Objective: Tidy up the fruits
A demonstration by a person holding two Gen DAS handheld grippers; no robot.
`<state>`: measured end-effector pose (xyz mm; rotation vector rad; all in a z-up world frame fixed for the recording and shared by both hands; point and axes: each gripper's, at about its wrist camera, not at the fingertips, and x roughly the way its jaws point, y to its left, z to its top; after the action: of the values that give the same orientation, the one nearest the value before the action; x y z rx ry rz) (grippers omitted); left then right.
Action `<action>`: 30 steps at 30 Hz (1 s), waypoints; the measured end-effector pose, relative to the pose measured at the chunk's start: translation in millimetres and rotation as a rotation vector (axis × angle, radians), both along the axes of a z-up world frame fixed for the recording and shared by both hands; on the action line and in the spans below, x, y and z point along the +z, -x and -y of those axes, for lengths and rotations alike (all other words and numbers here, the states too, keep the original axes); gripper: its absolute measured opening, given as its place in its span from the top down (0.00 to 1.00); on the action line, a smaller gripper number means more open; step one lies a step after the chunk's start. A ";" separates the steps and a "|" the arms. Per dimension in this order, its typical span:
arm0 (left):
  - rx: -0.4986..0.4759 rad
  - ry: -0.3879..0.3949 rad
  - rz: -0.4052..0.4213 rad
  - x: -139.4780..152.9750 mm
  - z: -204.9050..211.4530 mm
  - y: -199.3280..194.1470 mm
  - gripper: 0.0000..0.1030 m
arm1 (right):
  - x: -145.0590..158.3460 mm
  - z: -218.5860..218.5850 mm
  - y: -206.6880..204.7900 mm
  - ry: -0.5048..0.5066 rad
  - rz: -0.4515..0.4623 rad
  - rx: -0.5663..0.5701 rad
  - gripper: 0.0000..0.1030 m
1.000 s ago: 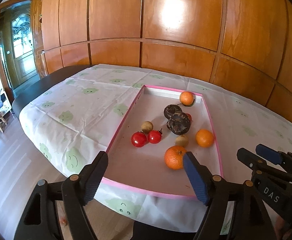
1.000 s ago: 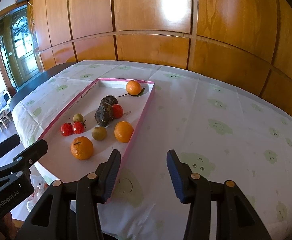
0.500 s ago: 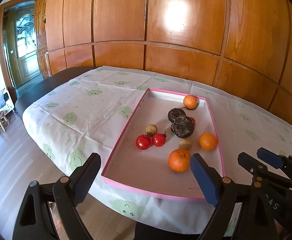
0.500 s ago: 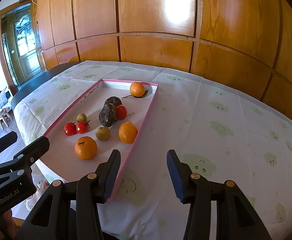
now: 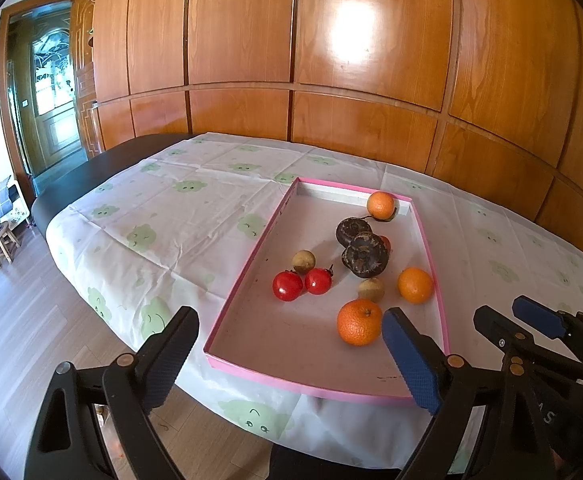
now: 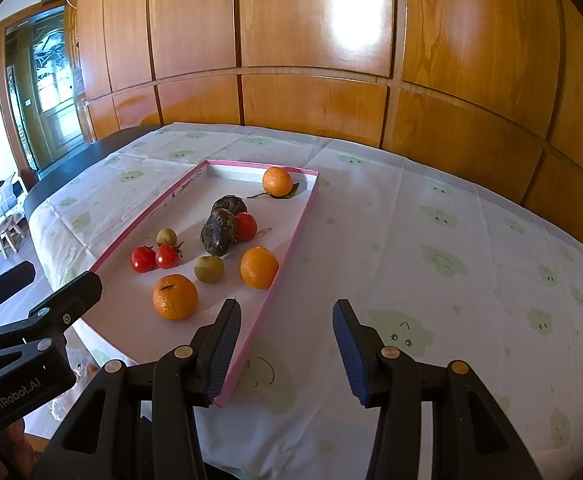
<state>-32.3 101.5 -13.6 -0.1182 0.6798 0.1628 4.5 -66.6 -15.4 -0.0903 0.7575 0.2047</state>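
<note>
Both hand-held grippers, left (image 5: 287, 356) and right (image 6: 285, 346), have drawn back from the tray (image 5: 247, 268), jaws apart and empty; the fruits (image 5: 358, 321) lie mixed inside.

The left gripper (image 5: 287, 354) hangs with its jaws wide apart and empty over the near edge of a pink-rimmed tray (image 5: 437, 276) on the cloth-covered bench (image 5: 163, 216). In the tray lie three oranges — the nearest (image 5: 359, 321) just beside the right pad — two red tomatoes (image 5: 287, 285), two small brownish fruits (image 5: 303, 261), and two dark wrinkled fruits (image 5: 365, 255), possibly passion fruit. The right gripper (image 5: 531, 320) shows at the right edge.
</note>
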 end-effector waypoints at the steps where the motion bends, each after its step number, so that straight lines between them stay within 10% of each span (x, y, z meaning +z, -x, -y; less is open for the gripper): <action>1: 0.000 0.000 0.000 0.0 0.0 0.0 0.09 | 0.2 -0.2 -0.4 0.000 0.001 0.001 0.53; 30: -0.004 -0.016 0.025 4.7 -0.1 1.3 0.05 | -4.0 3.5 -2.3 0.000 -0.012 0.010 0.53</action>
<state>-33.6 101.6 -8.9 -0.1034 0.6537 0.1625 6.9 -70.1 -19.3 -0.0927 0.7690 0.2154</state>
